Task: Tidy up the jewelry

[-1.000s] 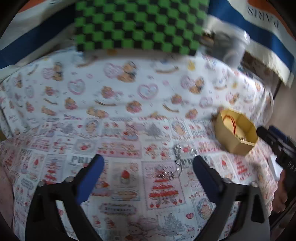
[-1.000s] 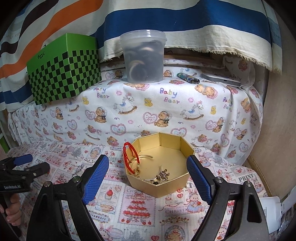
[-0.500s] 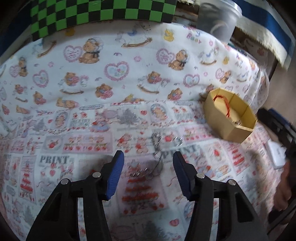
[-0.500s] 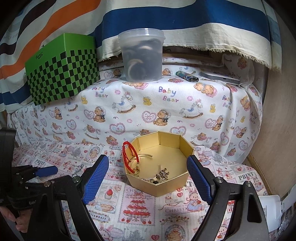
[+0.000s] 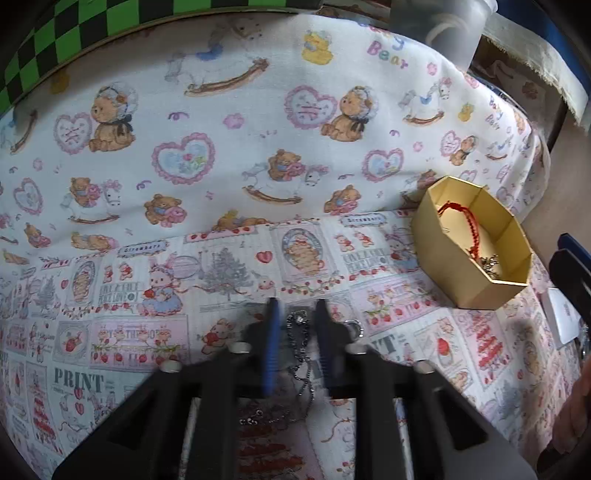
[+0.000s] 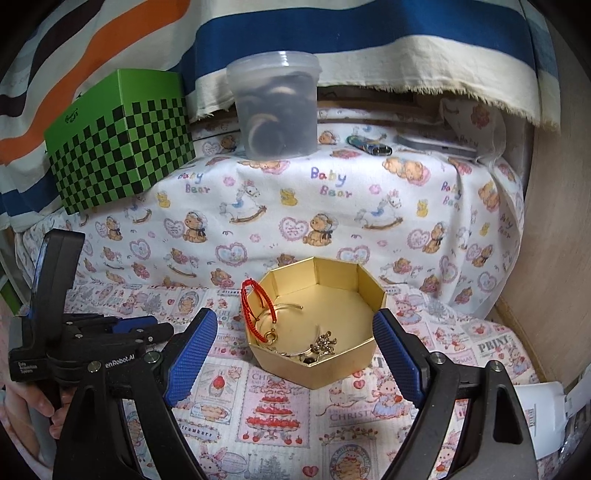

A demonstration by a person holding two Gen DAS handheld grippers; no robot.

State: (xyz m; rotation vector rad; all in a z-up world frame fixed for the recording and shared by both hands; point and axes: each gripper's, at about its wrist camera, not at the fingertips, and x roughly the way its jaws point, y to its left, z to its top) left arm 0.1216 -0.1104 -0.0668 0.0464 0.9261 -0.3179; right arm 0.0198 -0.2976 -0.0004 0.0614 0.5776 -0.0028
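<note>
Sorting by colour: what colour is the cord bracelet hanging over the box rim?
Red; the cord bracelet shows best in the right wrist view.

We see that the left gripper [image 5: 295,317] has dropped lower and closer over the printed cloth [image 5: 110,332] than a second ago, and its jaws, wide apart then, are closing with the silver chain [image 5: 297,325] now between the blue pads. In its own view the checked green box [image 5: 74,33], which filled the top earlier, has slid up to the top left edge, and the gold box [image 5: 476,291] looms larger at the right. From the right wrist view, the left gripper has advanced from the left edge toward the gold box.
</note>
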